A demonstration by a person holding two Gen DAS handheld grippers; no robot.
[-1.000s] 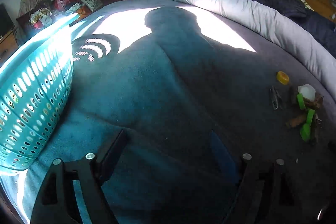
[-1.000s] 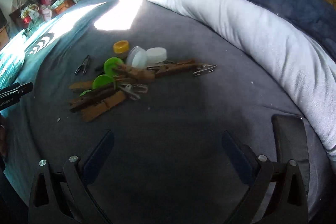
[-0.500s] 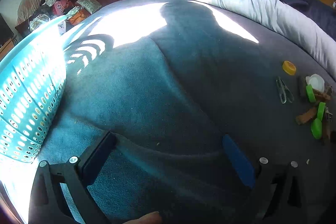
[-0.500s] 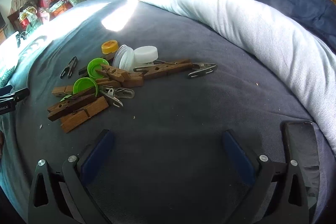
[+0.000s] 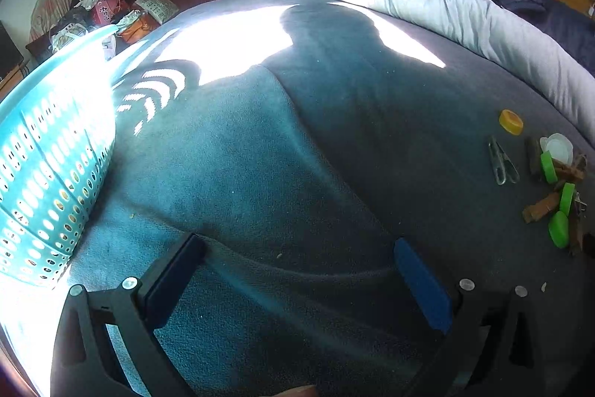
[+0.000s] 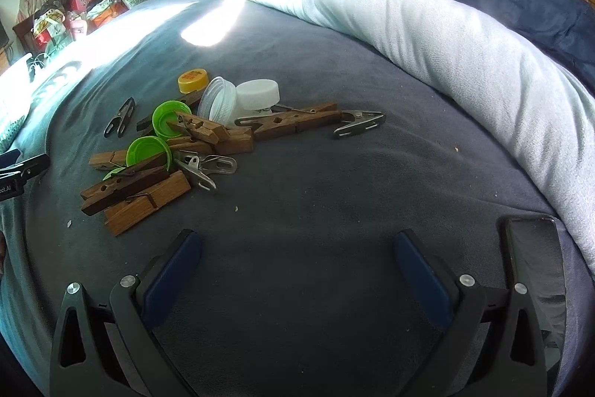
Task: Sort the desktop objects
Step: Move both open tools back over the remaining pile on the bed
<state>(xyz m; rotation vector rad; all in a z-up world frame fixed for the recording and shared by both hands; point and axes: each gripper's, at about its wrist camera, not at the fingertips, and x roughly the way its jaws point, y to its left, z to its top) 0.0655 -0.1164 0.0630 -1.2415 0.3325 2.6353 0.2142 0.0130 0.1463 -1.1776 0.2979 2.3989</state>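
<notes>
A pile of small objects lies on the grey bed cover: wooden clothespins (image 6: pixel 148 185), green caps (image 6: pixel 169 118), white caps (image 6: pixel 258 93), a yellow cap (image 6: pixel 192 79) and metal clips (image 6: pixel 359 123). The pile also shows at the right edge of the left wrist view (image 5: pixel 557 181). My right gripper (image 6: pixel 295 244) is open and empty, just in front of the pile. My left gripper (image 5: pixel 297 252) is open and empty over bare cover, left of the pile. A teal perforated basket (image 5: pixel 44 173) stands at its left.
A rolled pale blanket (image 6: pixel 427 25) runs along the far and right side. A dark phone (image 6: pixel 535 266) lies by my right gripper's right finger. A cluttered room lies beyond the bed. The left gripper shows at the left edge of the right wrist view (image 6: pixel 18 170).
My right gripper has moved closer to the pile, which now looms larger. My left gripper has shifted slightly, with the basket and pile staying at its sides. Both stay open.
</notes>
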